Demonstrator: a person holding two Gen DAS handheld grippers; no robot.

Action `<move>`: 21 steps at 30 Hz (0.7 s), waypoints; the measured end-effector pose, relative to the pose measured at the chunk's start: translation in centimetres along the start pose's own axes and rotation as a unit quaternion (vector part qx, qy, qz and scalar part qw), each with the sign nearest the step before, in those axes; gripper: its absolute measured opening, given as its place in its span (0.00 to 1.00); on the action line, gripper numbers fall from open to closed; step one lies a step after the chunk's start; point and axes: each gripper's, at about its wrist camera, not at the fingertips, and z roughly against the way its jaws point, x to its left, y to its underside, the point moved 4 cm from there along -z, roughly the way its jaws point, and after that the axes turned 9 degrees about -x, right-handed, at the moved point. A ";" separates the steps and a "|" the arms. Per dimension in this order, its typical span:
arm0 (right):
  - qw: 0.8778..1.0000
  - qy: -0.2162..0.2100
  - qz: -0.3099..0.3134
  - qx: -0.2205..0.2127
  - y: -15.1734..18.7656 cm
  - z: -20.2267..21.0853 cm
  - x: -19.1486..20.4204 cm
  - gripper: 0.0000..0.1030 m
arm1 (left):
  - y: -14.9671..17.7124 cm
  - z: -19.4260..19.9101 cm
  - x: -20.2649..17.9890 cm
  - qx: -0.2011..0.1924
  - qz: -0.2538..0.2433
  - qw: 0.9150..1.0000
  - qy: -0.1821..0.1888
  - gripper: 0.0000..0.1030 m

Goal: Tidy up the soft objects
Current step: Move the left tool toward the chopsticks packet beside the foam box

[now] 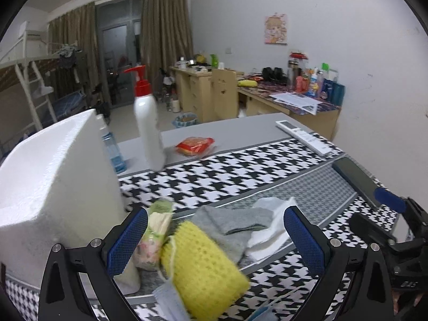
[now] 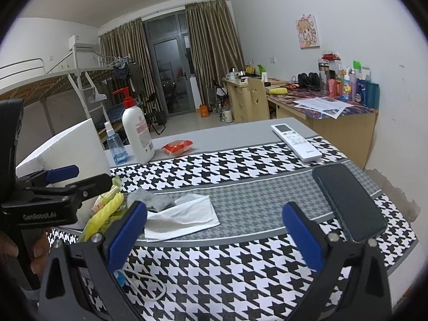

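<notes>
Two grippers hover over a black-and-white houndstooth cloth (image 2: 240,262), both spread wide and holding nothing. Between the fingers of the left gripper (image 1: 214,236) lies a heap of soft things: a yellow knitted net sponge (image 1: 203,270), a grey sock (image 1: 227,220), a white folded tissue (image 2: 184,218) and a floral packet (image 1: 153,236), just beside a white foam box (image 1: 53,176). Under the right gripper (image 2: 214,234) is bare cloth, with a dark phone (image 2: 350,200) near its right finger.

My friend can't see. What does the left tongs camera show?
The open left tongs hover over a yellow sponge, a grey sock and white tissue on a houndstooth tablecloth, beside a white foam box.
</notes>
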 end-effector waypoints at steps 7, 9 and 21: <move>1.000 -0.001 0.000 0.005 -0.1 -0.5 -0.2 0.99 | 0.1 -0.7 -0.4 -0.001 -0.003 1.000 0.009 0.99; 1.000 -0.001 0.001 0.005 -0.1 -0.5 -0.2 0.99 | 0.2 -1.2 0.2 -0.002 -0.001 1.000 -0.009 0.99; 0.999 -0.022 0.016 0.018 -0.1 -2.1 1.2 0.99 | 2.2 -0.5 7.6 0.021 0.051 0.988 -0.147 0.98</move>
